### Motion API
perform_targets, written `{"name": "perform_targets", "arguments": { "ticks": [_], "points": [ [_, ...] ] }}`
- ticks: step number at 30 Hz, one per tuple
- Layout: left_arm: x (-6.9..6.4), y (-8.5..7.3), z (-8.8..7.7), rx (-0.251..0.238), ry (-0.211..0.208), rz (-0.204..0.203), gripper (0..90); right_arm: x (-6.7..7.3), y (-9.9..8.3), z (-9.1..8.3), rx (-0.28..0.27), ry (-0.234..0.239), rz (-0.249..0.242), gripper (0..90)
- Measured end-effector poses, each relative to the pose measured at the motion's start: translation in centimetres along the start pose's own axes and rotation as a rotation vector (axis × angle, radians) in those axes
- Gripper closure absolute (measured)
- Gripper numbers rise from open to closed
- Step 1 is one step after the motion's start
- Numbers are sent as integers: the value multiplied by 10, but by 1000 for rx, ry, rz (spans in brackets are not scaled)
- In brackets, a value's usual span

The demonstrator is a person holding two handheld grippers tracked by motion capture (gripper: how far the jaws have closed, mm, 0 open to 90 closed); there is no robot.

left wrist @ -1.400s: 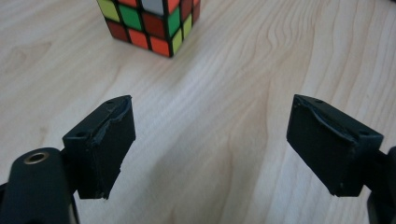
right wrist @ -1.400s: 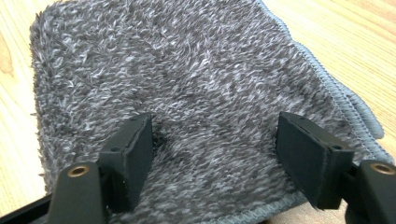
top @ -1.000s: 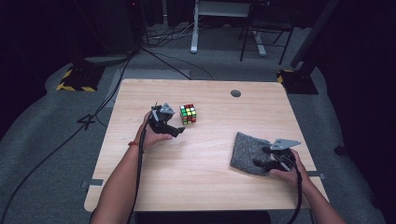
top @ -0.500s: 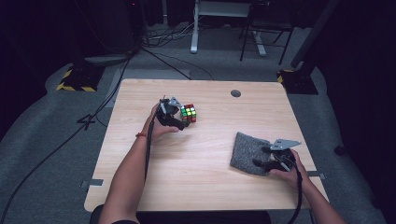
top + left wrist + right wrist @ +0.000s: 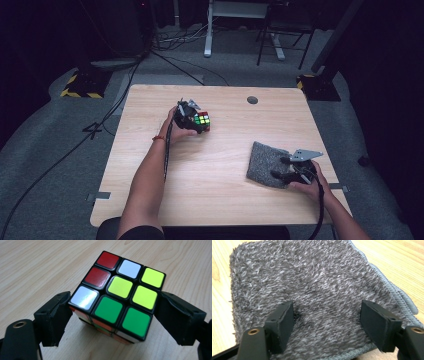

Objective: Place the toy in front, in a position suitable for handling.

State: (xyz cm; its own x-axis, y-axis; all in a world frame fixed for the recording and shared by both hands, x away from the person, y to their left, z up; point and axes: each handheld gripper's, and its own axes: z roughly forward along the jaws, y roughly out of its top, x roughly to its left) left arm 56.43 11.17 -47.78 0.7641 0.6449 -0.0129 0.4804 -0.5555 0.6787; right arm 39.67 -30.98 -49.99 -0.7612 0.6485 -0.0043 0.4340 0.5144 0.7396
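Cube bracketed by my left tool, not yet lifted; cloth waits under my right.

My left tool [image 5: 112, 312] has the puzzle cube [image 5: 117, 292] between its jaws, both pads against its sides, clamped by my reading, cube resting on the surface [image 5: 225, 200]. My right tool [image 5: 327, 322] stands apart, jaws wide, resting on the grey cloth [image 5: 312, 285] and gripping nothing. Left to do, I judge: lift the cube, bring it to the cloth.

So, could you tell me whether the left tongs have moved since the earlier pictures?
Yes. In the high view the left tongs have moved right, toward the table's round hole, and now have the cube between their jaws.
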Motion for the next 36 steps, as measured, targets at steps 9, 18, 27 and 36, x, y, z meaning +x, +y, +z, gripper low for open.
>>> {"name": "perform_targets", "arguments": {
  "ticks": [9, 18, 27, 36],
  "points": [
    [-4, -7, 4, 16, -17, 21, 302, 0, -1, 0, -9, -1, -2, 283],
    [-14, -23, -7, -16, -51, 49, 332, 0, -1, 0, -8, 0, -2, 282],
    [-42, -44, -27, 1, -109, 107, 333, 0, -1, 0, -6, -1, -1, 282],
    [-78, -61, -45, 36, -182, 181, 333, 1, 1, 0, 2, -4, 2, 280]
  ]
}}
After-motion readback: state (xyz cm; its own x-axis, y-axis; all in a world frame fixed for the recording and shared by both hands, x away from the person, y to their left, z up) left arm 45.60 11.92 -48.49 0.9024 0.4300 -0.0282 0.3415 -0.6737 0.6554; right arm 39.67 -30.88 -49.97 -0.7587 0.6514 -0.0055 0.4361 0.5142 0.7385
